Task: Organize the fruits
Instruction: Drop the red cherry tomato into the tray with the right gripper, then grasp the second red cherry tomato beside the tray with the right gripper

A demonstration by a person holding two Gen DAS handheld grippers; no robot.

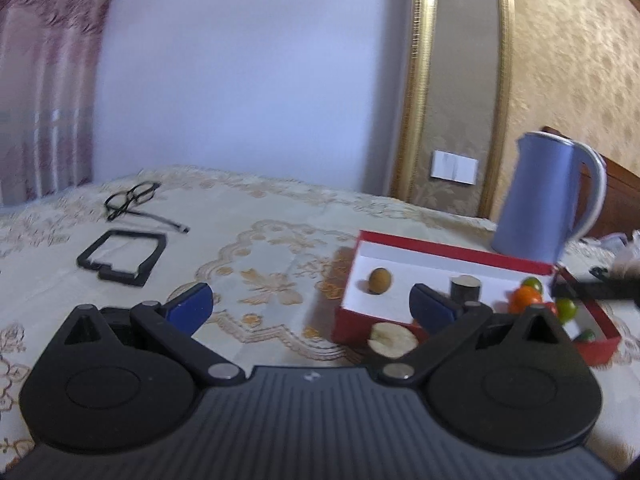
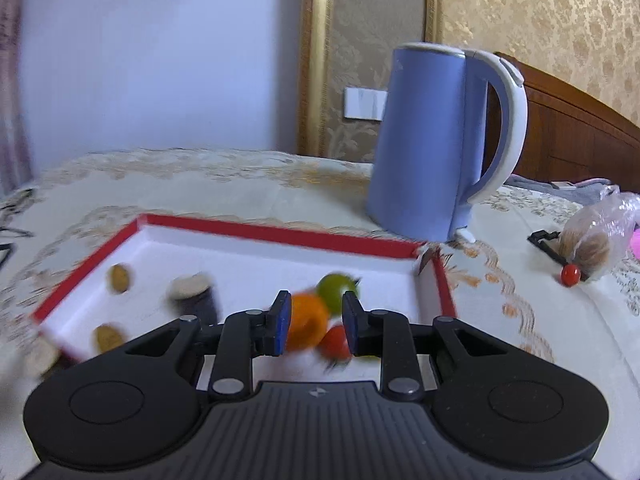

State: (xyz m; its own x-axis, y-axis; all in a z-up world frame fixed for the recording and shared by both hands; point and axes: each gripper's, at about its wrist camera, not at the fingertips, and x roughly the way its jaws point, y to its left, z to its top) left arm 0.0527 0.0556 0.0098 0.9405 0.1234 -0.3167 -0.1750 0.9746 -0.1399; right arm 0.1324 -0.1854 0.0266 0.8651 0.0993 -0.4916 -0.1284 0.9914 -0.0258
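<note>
Orange fruit [image 2: 306, 322] between right tool [image 2: 313, 322] pads; left tool [image 1: 310, 306] spread wide.

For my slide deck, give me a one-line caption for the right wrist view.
Right gripper hovers part-open over the orange fruit in the red box, blue kettle behind.

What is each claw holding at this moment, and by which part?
Nothing is held. The left claw is wide open above the tablecloth. The right claw is open around the orange fruit in the red box, without clamping it.
</note>
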